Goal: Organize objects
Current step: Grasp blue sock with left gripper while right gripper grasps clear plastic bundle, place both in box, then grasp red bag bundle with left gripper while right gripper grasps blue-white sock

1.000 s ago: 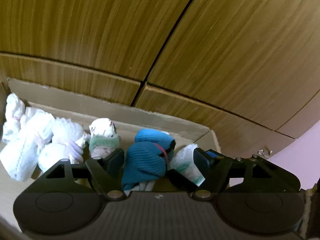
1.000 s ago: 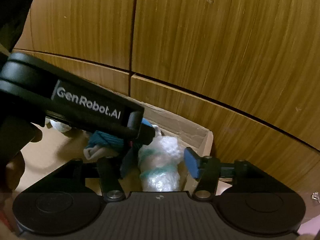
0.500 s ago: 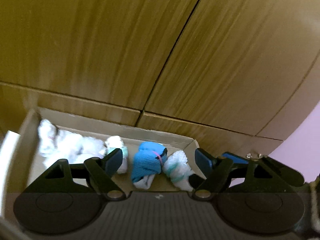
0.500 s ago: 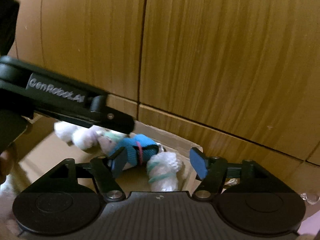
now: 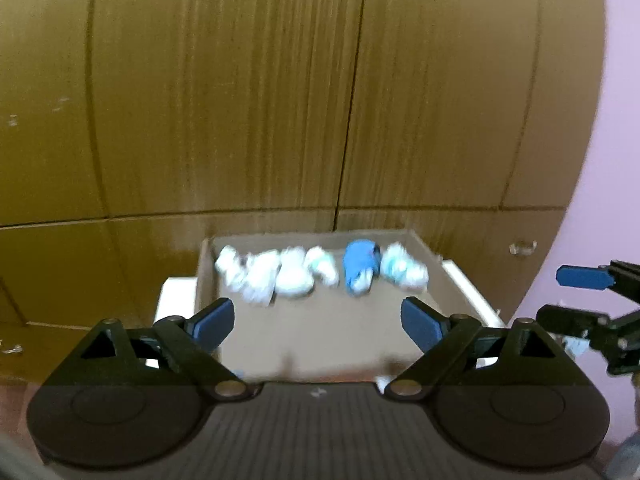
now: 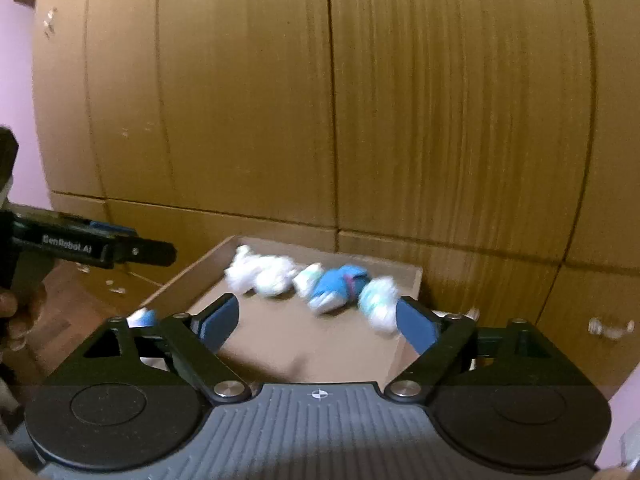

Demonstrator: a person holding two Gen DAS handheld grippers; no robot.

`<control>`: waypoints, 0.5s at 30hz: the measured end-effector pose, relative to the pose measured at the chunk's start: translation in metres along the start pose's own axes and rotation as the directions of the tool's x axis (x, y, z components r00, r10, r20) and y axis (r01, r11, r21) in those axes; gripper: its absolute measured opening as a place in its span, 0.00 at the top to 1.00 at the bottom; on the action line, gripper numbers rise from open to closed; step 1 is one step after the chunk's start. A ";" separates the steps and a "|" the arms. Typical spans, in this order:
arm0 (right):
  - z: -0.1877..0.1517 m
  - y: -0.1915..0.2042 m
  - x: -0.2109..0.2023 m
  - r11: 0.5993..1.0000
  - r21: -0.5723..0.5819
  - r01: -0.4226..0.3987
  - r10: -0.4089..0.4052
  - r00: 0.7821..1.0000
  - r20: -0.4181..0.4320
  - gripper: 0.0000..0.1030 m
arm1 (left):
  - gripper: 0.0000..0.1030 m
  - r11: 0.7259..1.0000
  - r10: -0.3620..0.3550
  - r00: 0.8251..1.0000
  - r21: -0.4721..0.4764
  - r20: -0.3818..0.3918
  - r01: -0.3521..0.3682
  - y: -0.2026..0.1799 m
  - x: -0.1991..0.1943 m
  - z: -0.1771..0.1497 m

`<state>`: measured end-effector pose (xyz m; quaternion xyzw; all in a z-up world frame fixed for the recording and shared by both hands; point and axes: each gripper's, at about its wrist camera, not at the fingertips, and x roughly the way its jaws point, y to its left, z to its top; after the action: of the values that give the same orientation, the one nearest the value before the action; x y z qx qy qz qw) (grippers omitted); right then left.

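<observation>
A shallow cardboard box (image 5: pixel 320 328) stands against a wooden cabinet. Along its far wall lies a row of rolled socks: several white ones (image 5: pixel 276 274), a blue one (image 5: pixel 360 266) and a white-and-green one (image 5: pixel 402 266). The same row shows in the right wrist view, with the blue roll (image 6: pixel 338 282) between white rolls (image 6: pixel 260 270). My left gripper (image 5: pixel 318 318) is open and empty, held back above the box's near part. My right gripper (image 6: pixel 316 322) is open and empty, also back from the socks. Both views are motion-blurred.
Wooden cabinet doors (image 5: pixel 280 100) fill the background behind the box. The right gripper shows at the right edge of the left view (image 5: pixel 592 292); the left gripper shows at the left of the right view (image 6: pixel 80 242). A pink wall (image 5: pixel 616 120) lies to the right.
Both grippers have pulled back and up from the sock row; the box and socks now look smaller and farther. The blue sock roll stays in the box between the white rolls.
</observation>
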<state>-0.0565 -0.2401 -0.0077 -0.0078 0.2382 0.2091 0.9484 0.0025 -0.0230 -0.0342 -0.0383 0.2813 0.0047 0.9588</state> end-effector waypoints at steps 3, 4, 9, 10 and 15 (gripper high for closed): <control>-0.032 0.009 -0.020 1.000 0.017 -0.007 0.007 1.000 -0.007 0.12 | 0.11 0.999 0.015 1.000 0.036 -0.001 -0.014 -0.013 -0.016 -0.039; -0.044 0.012 -0.023 1.000 0.019 -0.007 0.007 1.000 -0.014 0.12 | 0.11 0.999 0.014 1.000 0.045 -0.005 -0.014 -0.018 -0.017 -0.050; -0.082 0.025 -0.029 1.000 0.007 -0.008 0.009 0.998 -0.064 0.12 | 0.11 0.998 0.005 0.998 0.068 -0.056 -0.001 -0.035 -0.021 -0.090; -0.086 0.029 -0.032 1.000 -0.014 -0.003 0.002 0.998 -0.067 0.12 | 0.11 0.997 0.009 0.998 0.074 -0.065 -0.004 -0.037 -0.019 -0.094; -0.099 0.040 -0.031 0.995 -0.101 0.007 -0.016 0.996 -0.084 0.12 | 0.11 0.992 -0.024 0.995 0.125 -0.094 0.036 -0.041 -0.021 -0.103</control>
<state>-0.1417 -0.2272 -0.0782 -0.0658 0.2672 0.2148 0.9371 -0.0696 -0.0716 -0.1058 0.0180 0.3243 -0.0294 0.9453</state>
